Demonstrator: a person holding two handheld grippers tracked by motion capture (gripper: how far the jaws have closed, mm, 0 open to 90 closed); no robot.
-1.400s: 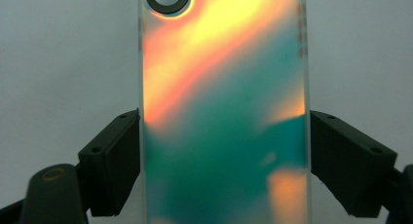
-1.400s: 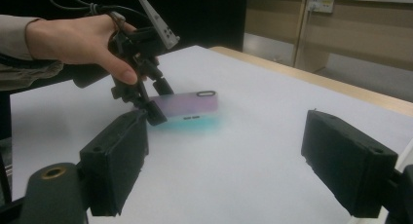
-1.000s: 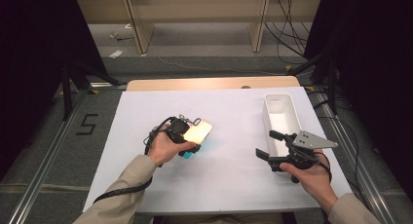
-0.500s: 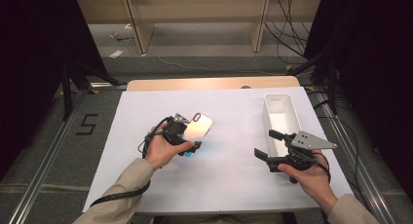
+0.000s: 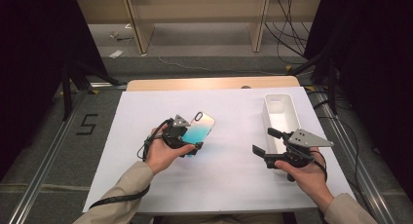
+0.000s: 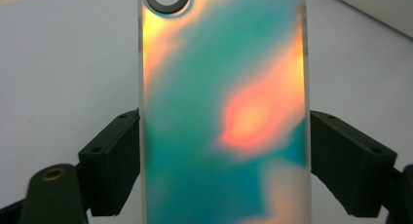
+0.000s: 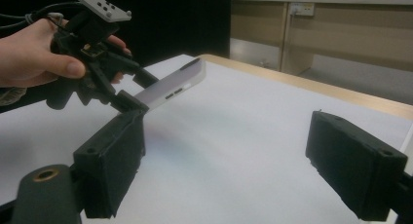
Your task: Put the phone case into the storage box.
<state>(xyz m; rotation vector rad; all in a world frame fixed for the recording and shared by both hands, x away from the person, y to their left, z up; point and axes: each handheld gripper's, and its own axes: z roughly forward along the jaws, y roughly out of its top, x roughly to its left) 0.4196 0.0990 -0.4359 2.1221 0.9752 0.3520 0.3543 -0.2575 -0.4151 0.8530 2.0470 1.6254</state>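
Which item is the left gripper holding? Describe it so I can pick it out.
On the white table sheet, left of the white bin, the left gripper clamps a phone case by its long edges. It shimmers teal and orange, with a dark camera ring at the far end.

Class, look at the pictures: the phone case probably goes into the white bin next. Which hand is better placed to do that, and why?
Left. The left gripper already clamps the phone case, lifted off the table. The right gripper is open and empty, though nearer the white bin.

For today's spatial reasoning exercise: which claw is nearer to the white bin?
Right. The right claw sits just beside the white bin, at its near end; the left claw, gripping the phone case, is farther off, mid-table.
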